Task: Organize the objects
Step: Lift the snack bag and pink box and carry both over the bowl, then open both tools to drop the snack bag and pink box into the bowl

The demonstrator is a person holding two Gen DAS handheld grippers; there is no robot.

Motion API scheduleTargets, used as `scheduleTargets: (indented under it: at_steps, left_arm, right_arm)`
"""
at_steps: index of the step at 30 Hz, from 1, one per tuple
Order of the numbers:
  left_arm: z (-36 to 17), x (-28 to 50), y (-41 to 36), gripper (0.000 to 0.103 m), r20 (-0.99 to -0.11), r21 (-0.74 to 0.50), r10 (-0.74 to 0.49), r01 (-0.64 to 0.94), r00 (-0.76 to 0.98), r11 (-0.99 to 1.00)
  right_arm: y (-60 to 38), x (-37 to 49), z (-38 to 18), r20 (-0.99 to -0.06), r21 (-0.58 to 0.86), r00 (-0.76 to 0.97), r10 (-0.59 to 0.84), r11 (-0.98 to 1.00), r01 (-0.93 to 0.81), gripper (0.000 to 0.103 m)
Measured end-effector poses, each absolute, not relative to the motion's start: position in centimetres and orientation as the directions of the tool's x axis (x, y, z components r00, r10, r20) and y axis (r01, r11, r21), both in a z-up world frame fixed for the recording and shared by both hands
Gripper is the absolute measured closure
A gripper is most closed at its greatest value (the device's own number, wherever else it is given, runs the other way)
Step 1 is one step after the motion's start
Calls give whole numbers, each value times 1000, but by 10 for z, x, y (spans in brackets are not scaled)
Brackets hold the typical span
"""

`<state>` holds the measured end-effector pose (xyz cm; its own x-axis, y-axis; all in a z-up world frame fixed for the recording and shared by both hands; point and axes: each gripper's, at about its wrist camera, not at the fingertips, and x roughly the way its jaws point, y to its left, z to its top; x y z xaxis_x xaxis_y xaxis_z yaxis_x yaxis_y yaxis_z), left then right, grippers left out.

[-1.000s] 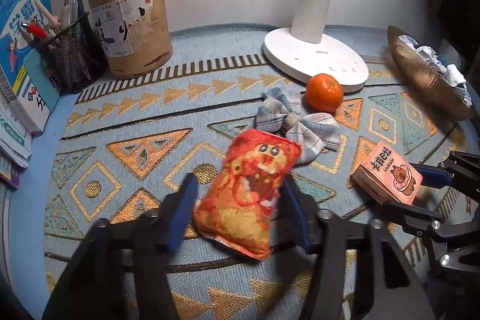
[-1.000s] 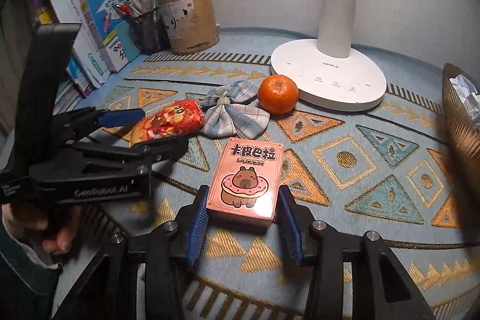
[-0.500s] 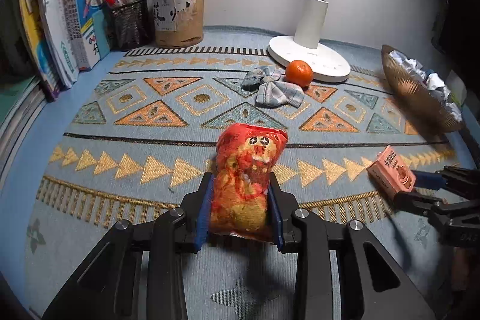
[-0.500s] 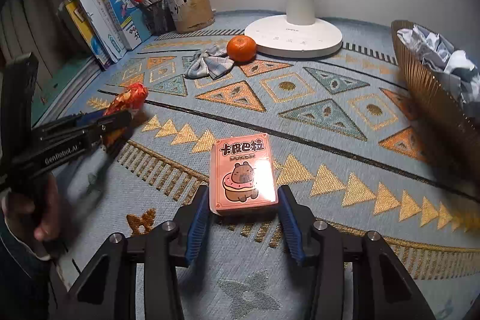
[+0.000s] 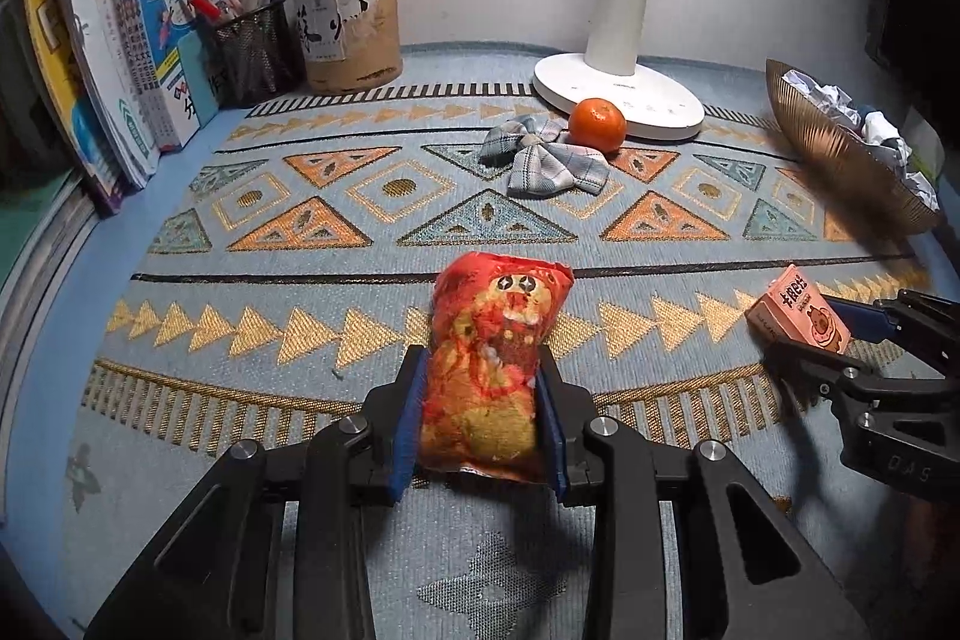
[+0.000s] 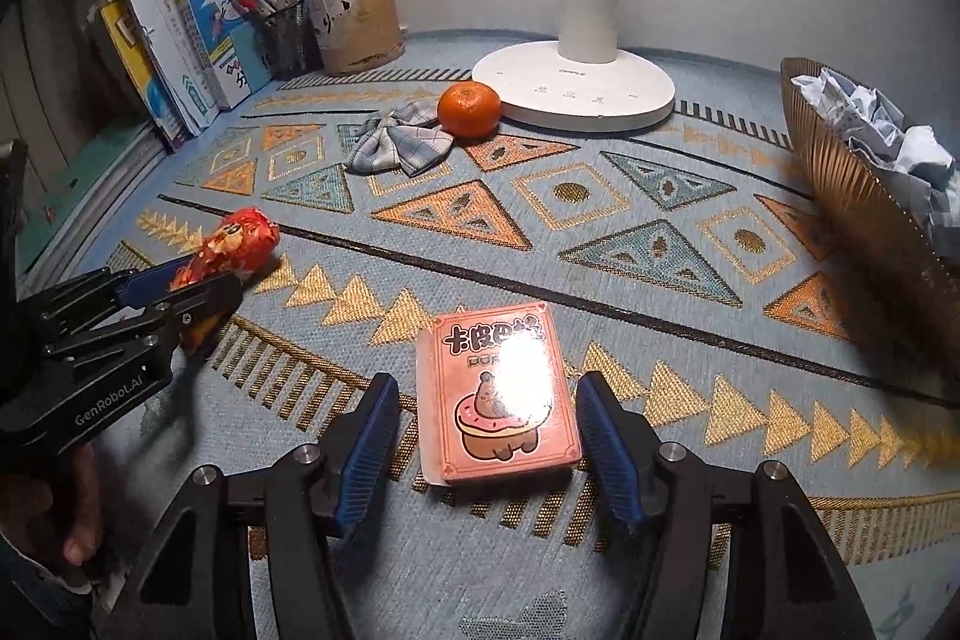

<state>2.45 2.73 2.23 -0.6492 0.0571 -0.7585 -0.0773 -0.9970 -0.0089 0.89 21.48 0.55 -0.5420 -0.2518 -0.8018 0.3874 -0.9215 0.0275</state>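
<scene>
Snack bag point(image 5: 489, 376), red and orange with a cartoon face, sits clamped in the left hand-held gripper point(image 5: 483, 418) near the worktop's front edge; soft and crinkly, probably light, best pinched mid-body. Right hand-held gripper point(image 6: 486, 436) is closing around the stiff pink card box point(image 6: 498, 394), pads apparently not touching.

Both hand-held grippers are matte black plastic linkages with silver round screws. Ribbed blue pads point(image 6: 609, 451) line the fingers. White "GenRobot.AI" lettering marks the left gripper point(image 6: 198, 280).
</scene>
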Motion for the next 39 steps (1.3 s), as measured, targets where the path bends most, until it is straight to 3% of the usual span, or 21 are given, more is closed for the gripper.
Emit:
scheduleTargets:
  at_steps: [1,10,13,17,24,28,34,39]
  left_arm:
    - [23,25,28,73,-757,-8,59,-82,-650,-997]
    - [31,33,35,73,-725,18,57,-101,-687,-995]
    - [41,33,50,73,-735,-10,106,-145,-669,-989]
    - [80,32,92,73,-668,-4,176,-233,-723,-973]
    - [145,-6,189,73,-569,-44,369,-421,-735,-906]
    - [166,-41,237,73,-511,-96,447,-468,-734,-879]
    - [156,-101,283,73,-471,-117,388,-380,-792,-918]
    - [120,-127,301,73,-509,-173,442,-416,-739,-893]
  right_arm:
    - [213,10,6,-799,17,-547,-249,-919,394,63]
    - [212,37,22,-743,34,-585,-326,-891,453,63]
    - [232,41,29,-740,121,-558,-375,-891,438,63]
    - [273,48,68,-687,119,-631,-360,-913,391,63]
    - [369,24,154,-547,98,-801,-243,-969,227,63]
    - [421,-11,179,-514,141,-840,-171,-983,114,63]
    - [465,-68,178,-484,204,-872,-74,-979,-30,63]
    - [466,-92,146,-460,127,-888,29,-987,-98,63]
